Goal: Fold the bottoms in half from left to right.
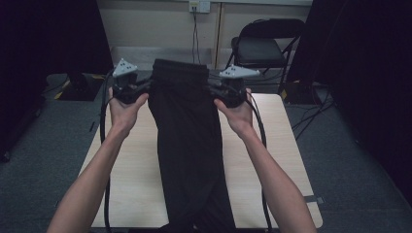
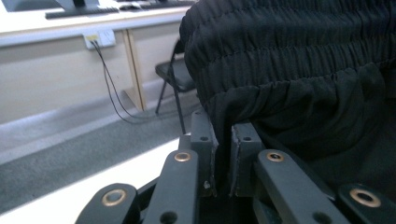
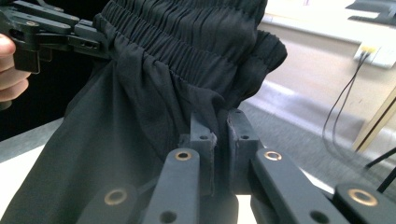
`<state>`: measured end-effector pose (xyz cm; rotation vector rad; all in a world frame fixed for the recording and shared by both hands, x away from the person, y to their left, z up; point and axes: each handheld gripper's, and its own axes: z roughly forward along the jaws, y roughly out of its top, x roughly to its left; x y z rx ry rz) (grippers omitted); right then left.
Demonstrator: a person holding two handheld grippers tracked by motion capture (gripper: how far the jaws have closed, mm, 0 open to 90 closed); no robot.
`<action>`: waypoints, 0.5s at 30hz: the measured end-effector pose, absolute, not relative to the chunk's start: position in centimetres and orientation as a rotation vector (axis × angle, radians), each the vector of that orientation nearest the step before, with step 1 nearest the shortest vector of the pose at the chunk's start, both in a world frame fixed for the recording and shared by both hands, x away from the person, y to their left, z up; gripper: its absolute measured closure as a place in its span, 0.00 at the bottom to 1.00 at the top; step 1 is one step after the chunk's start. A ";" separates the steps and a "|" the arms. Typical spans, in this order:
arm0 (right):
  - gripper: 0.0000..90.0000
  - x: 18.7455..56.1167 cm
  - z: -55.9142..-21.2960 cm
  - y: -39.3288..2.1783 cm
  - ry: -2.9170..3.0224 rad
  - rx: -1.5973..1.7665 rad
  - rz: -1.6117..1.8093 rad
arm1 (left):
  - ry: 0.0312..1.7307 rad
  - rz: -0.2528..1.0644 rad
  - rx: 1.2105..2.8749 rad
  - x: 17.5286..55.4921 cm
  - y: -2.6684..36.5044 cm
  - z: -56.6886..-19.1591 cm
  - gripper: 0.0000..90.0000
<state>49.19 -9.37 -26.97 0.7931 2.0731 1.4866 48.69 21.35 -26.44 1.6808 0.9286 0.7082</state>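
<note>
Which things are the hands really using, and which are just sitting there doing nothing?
Being used:
- black trousers, held up by the stretchy waistband
- left gripper, shut on the waistband's edge
- right gripper, shut on the other edge
- wooden table, where the trouser legs rest

Just sitting there:
- folding chair
- wall socket with its cable

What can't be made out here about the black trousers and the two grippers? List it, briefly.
- Black trousers: the leg ends are cut off by the bottom edge of the high view.
- Left gripper: the cloth hides its pad faces in the left gripper view.
- Right gripper: likewise in the right gripper view.
- Table: the hanging trousers cover its middle in the high view.
</note>
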 end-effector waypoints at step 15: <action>0.93 53.1 -22.9 -11.6 1.967 0.833 1.483 | 0.874 0.711 1.692 50.3 18.2 -25.1 0.91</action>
